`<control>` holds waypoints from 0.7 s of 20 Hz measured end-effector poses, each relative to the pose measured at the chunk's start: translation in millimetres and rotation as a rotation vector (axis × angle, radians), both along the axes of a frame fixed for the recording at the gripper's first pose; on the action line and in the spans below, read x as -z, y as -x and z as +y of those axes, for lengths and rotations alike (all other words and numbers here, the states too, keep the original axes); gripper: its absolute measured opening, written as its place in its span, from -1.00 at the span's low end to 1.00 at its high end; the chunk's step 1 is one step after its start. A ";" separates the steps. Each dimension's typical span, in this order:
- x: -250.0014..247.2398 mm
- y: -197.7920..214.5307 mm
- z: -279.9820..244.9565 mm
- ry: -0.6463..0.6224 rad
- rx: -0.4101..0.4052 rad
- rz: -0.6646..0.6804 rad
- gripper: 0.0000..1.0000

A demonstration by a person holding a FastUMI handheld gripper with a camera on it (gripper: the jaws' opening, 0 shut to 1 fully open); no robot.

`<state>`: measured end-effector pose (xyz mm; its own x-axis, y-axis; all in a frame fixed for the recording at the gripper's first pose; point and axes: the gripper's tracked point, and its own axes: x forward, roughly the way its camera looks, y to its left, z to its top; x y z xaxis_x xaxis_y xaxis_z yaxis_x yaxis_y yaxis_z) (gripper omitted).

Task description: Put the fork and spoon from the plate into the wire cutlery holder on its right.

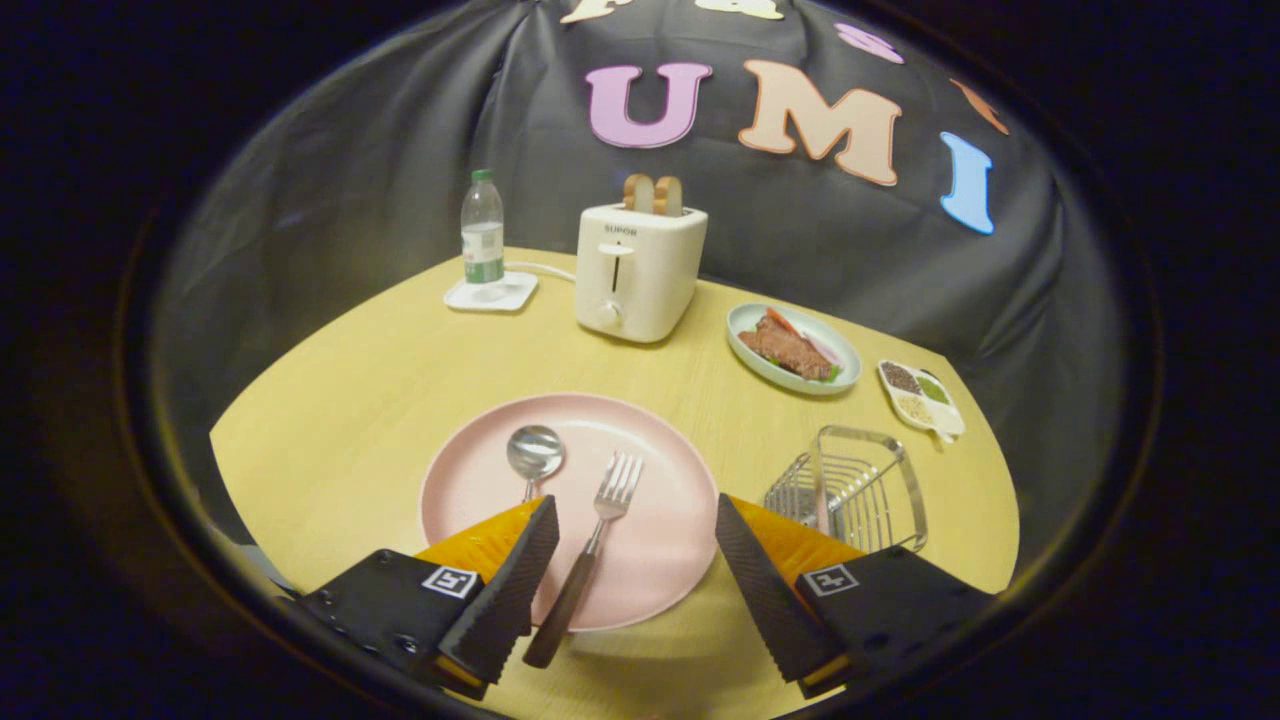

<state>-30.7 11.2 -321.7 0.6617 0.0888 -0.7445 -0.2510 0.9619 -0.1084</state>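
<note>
A pink plate point(660, 440) lies on the yellow table just ahead of my fingers. On it a silver spoon point(535, 453) rests with its bowl away from me, its handle running under my left finger point(510, 585). Beside it a fork point(600, 525) with a dark handle lies between my fingers, tines pointing away and handle end overhanging the plate's near rim. The wire cutlery holder point(855, 485) stands to the right of the plate, just beyond my right finger point(765, 585). My gripper point(635, 515) is open, hovering over the plate's near half and touching nothing.
Beyond the plate stands a white toaster point(638, 270) with two bread slices, its cord running left. A water bottle point(483, 235) sits on a white coaster at the far left. A plate of food point(795, 348) and a small divided dish point(920, 398) lie behind the holder.
</note>
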 end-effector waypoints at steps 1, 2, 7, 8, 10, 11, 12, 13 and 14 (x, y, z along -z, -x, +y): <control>5.4 2.9 -0.1 0.010 -0.007 0.017 1.00; 10.8 5.7 -1.0 0.022 -0.012 0.037 1.00; 29.1 18.8 -1.6 0.053 -0.034 0.130 0.65; 32.9 22.4 0.3 0.055 -0.045 0.150 0.50; 37.9 27.4 1.0 0.071 -0.059 0.178 0.20; 38.3 28.9 0.9 0.080 -0.063 0.183 0.05; 38.9 29.2 0.6 0.086 -0.063 0.187 -0.10; 38.4 31.3 -0.3 0.084 -0.059 0.196 -0.24; 39.3 32.6 1.7 0.072 -0.059 0.207 -0.39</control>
